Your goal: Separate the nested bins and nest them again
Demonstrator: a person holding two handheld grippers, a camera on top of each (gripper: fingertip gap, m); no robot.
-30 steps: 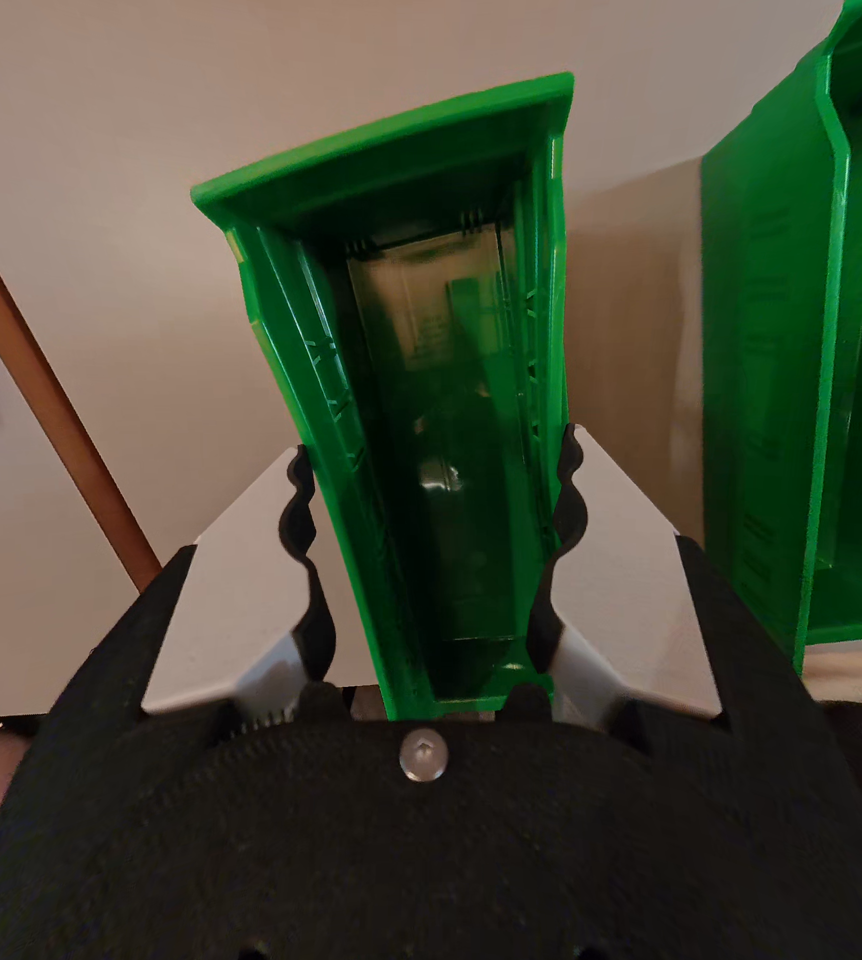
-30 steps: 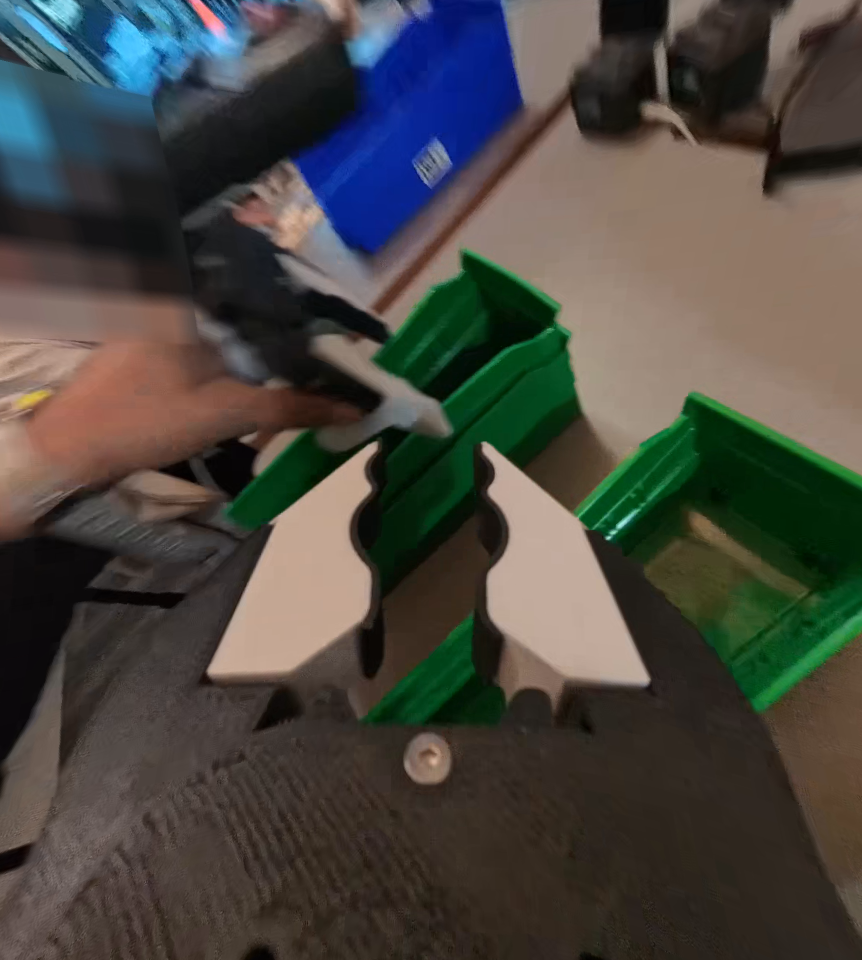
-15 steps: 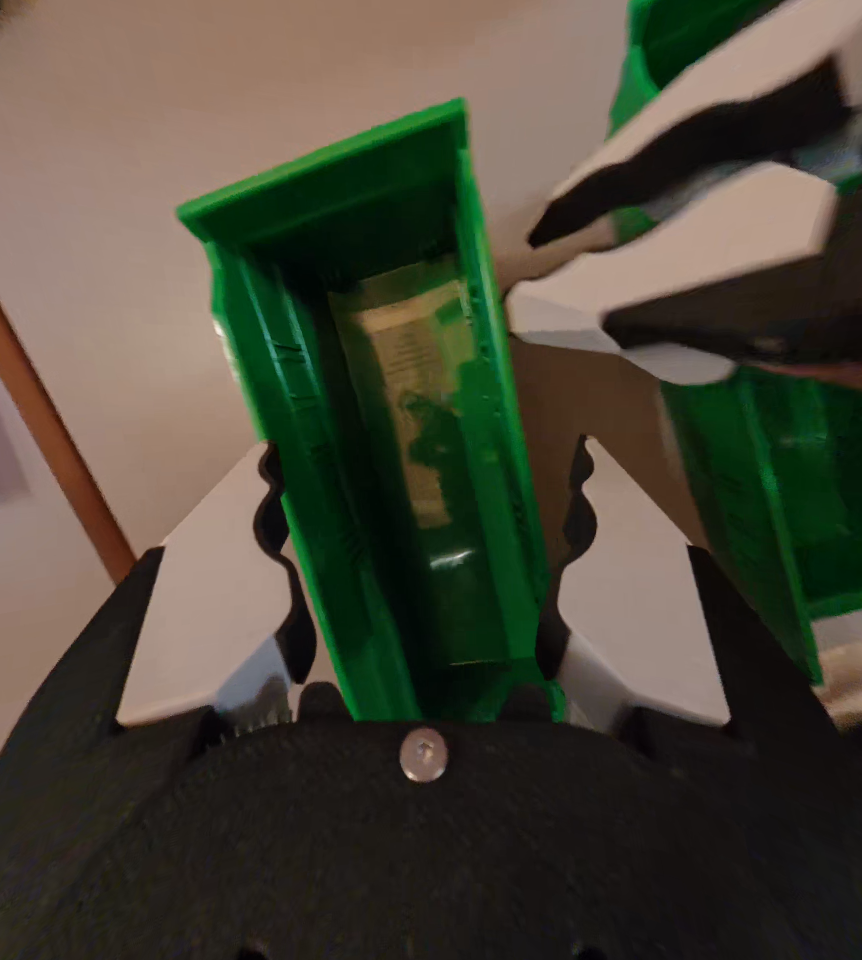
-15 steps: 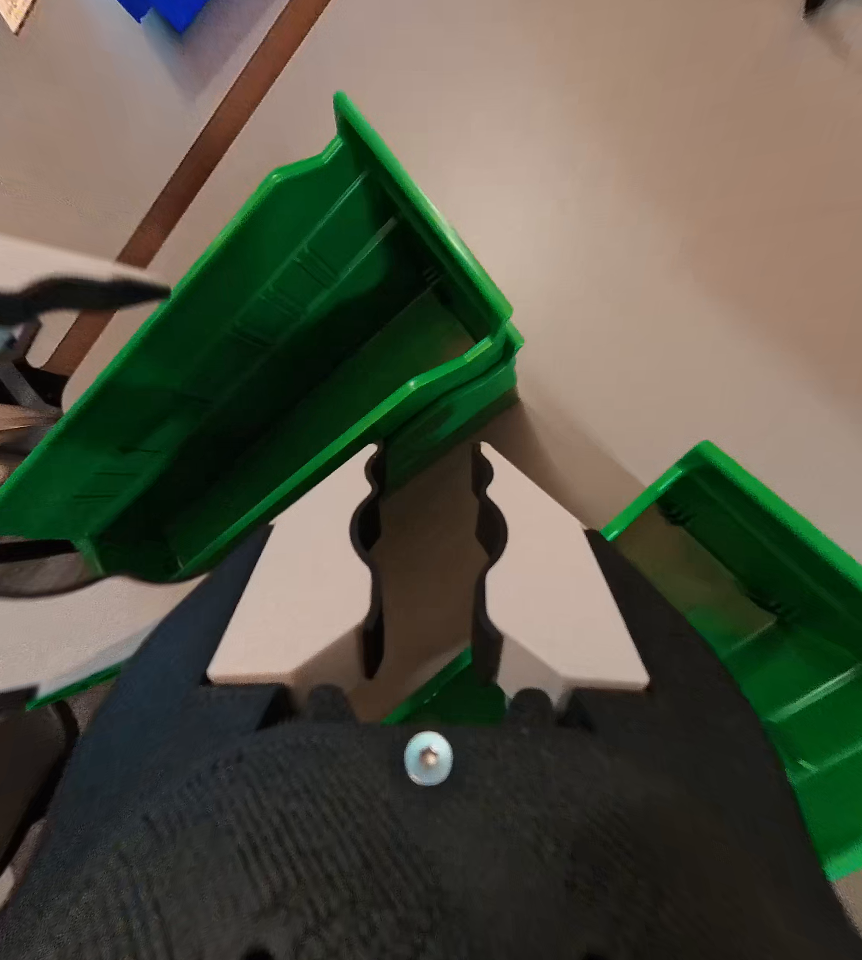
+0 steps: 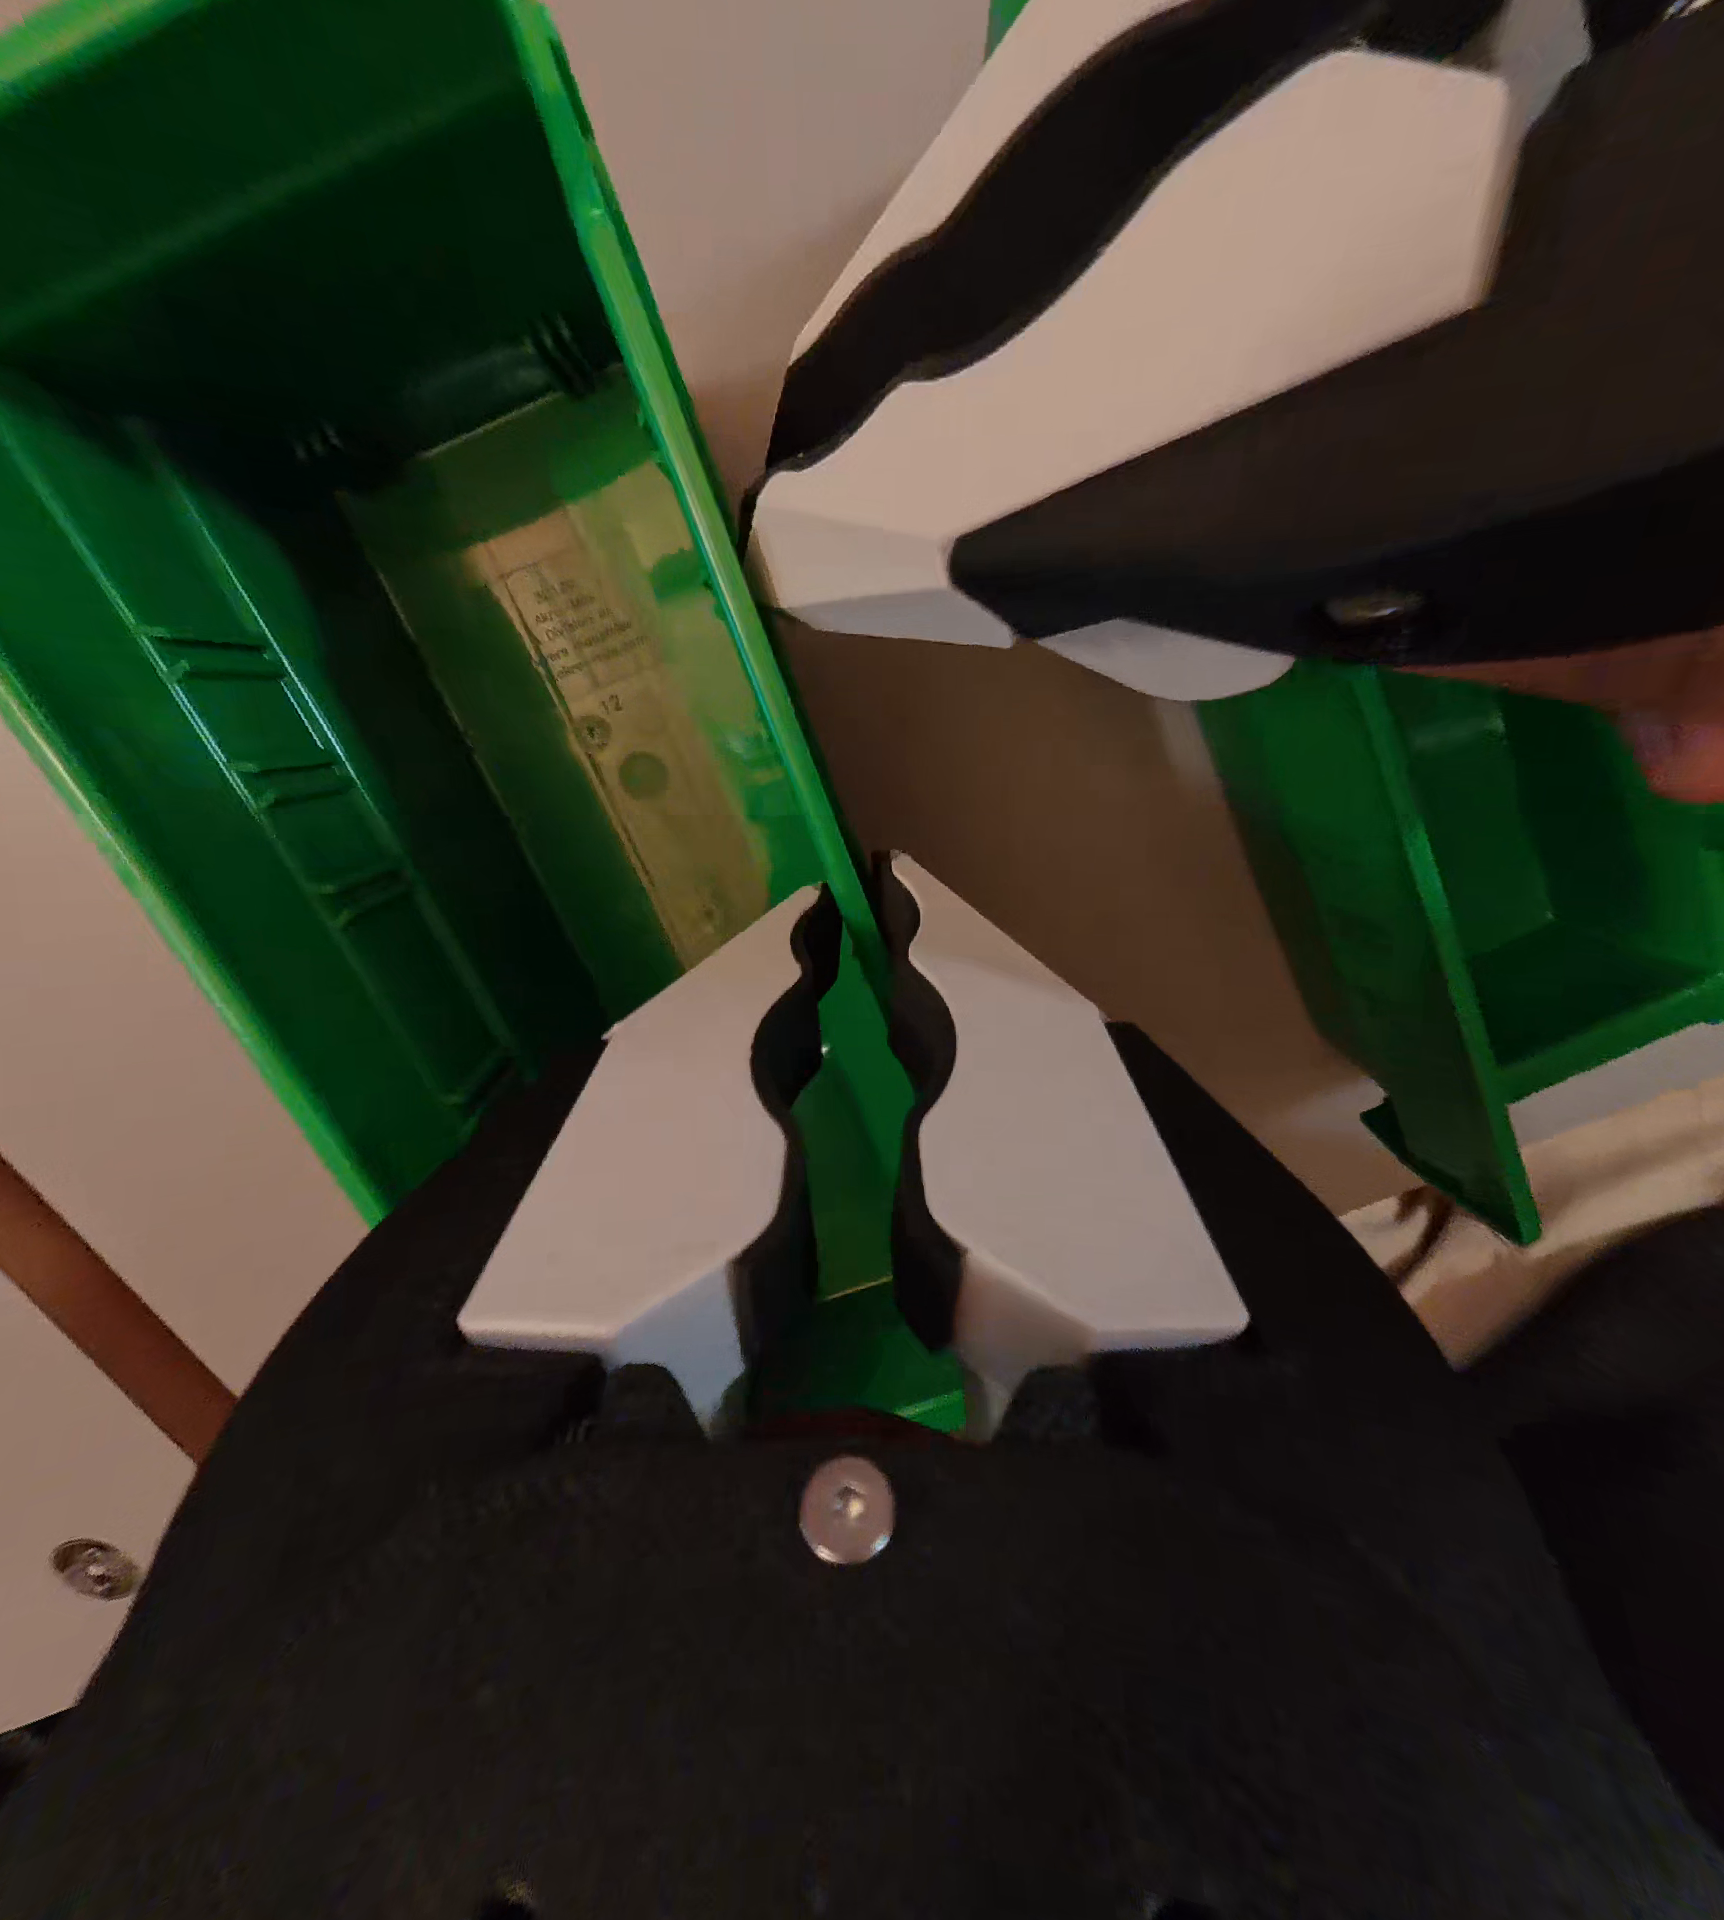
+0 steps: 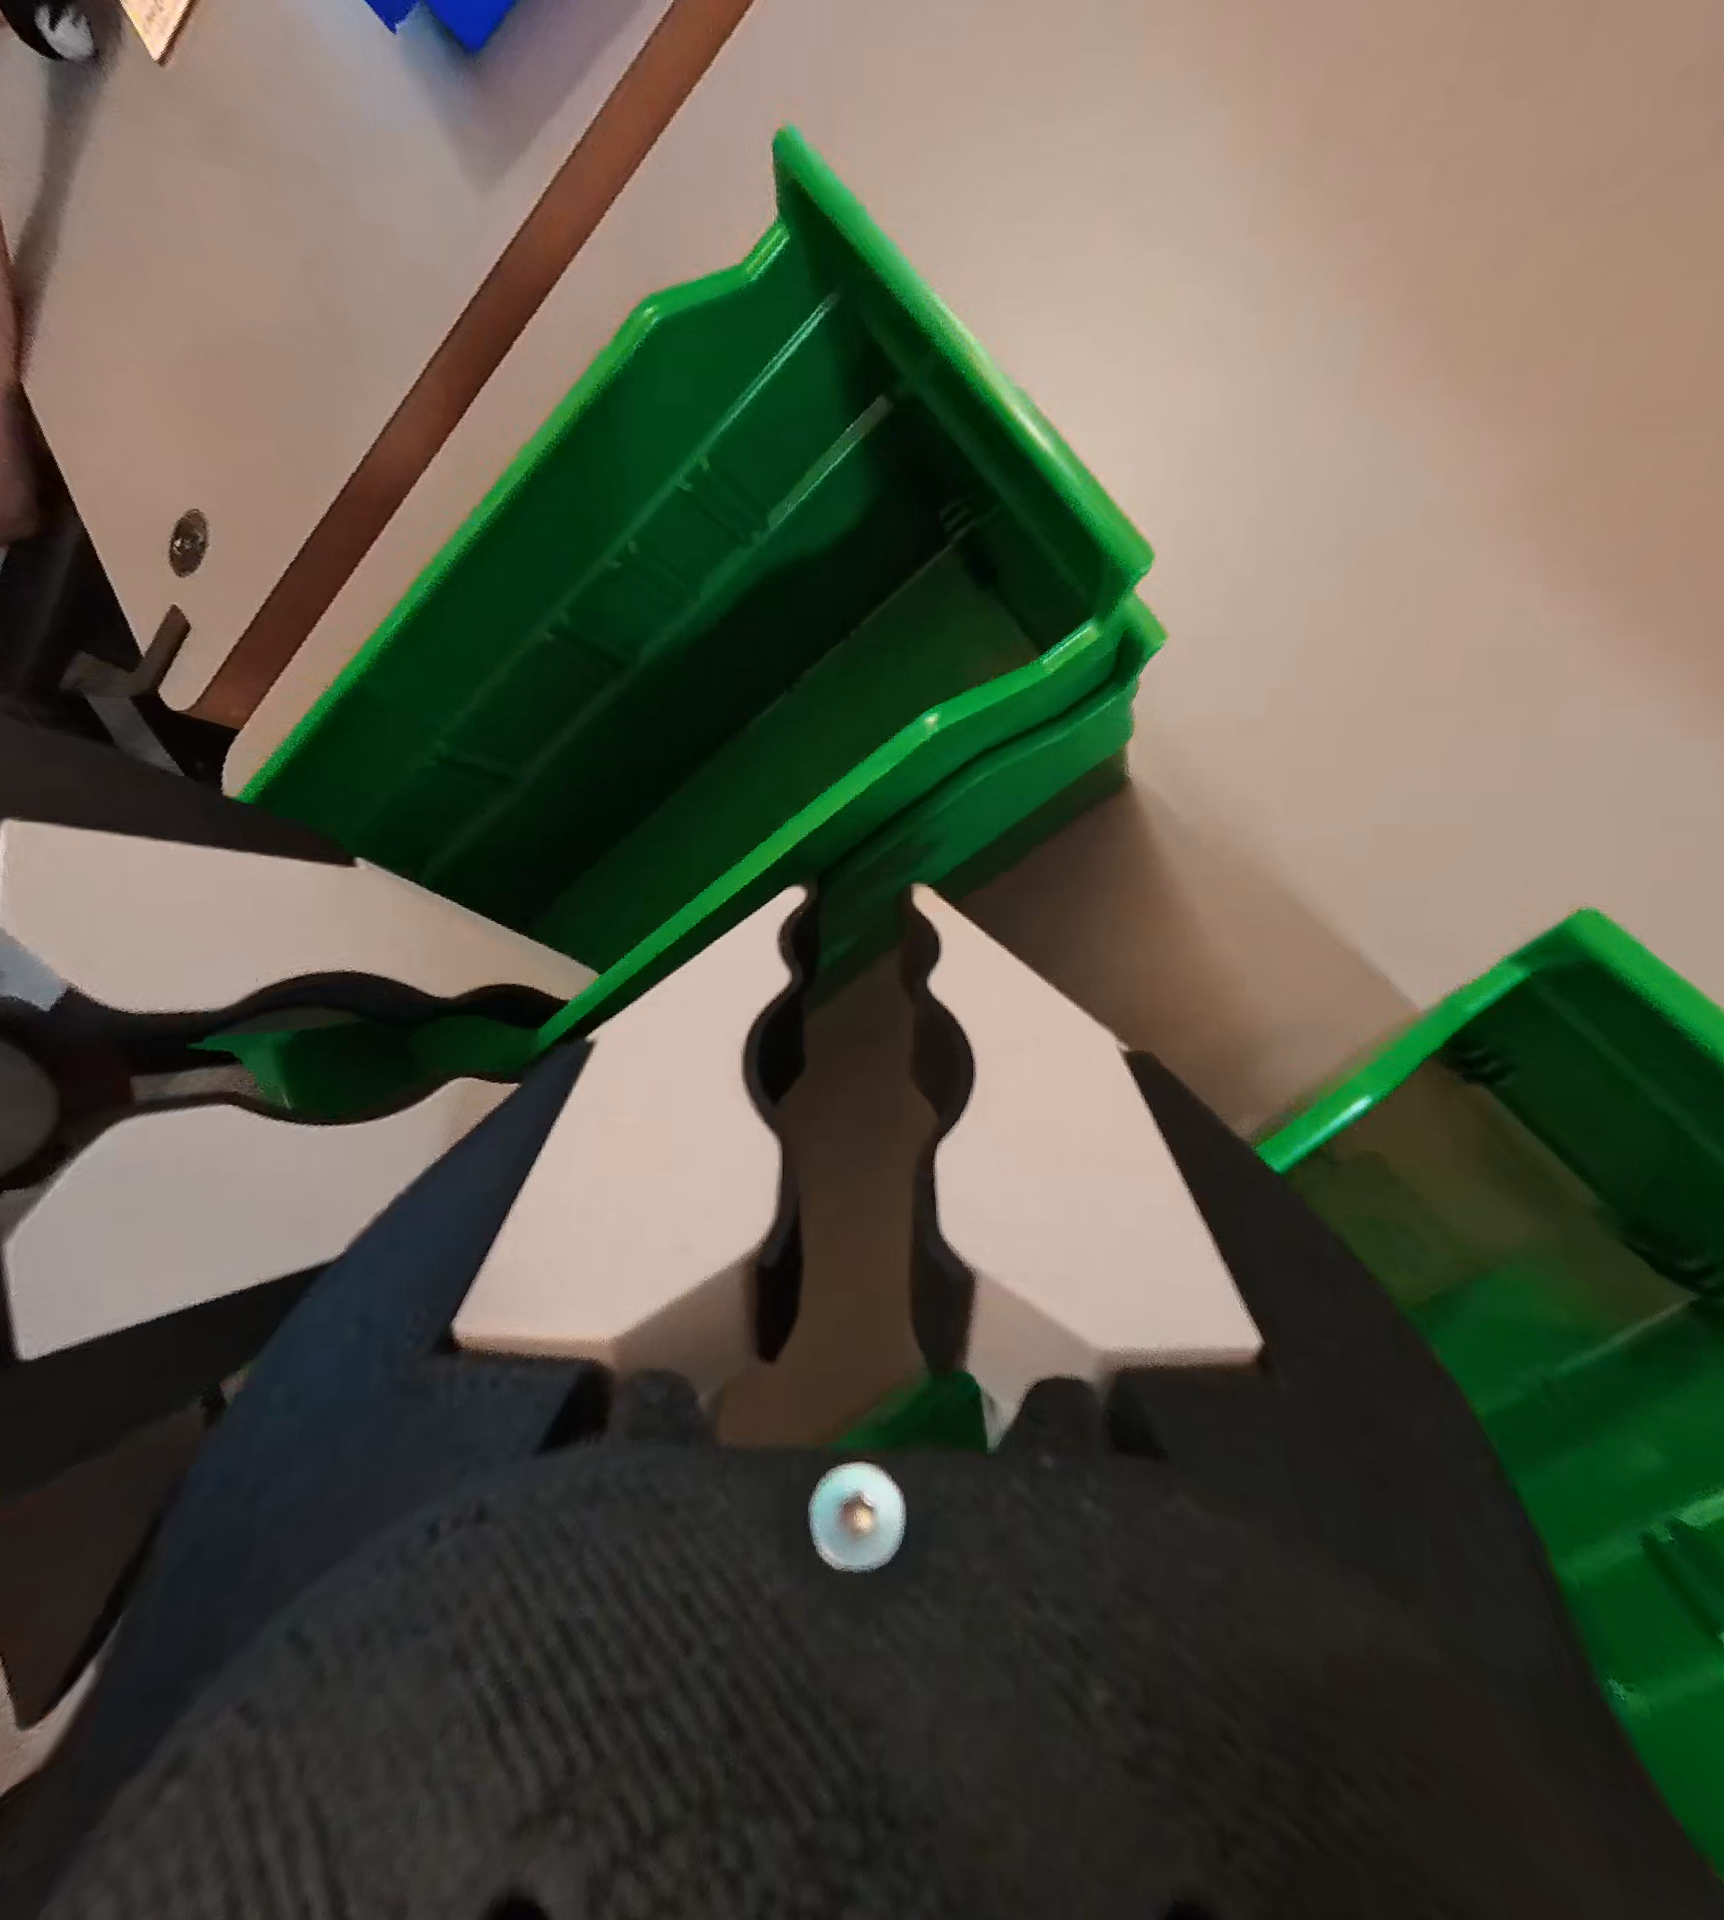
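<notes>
Green bins: three; a nested pair on the beige floor, one separate bin near.
Left gripper: clamped on the upper bin's side wall.
Right gripper: narrowly parted, tips at the lower bin's rim; whether gripping, unclear.
Room: bare floor beyond.

R tongs half-open at lower bin's wall, maybe touching; L tongs pinch upper bin.
</notes>
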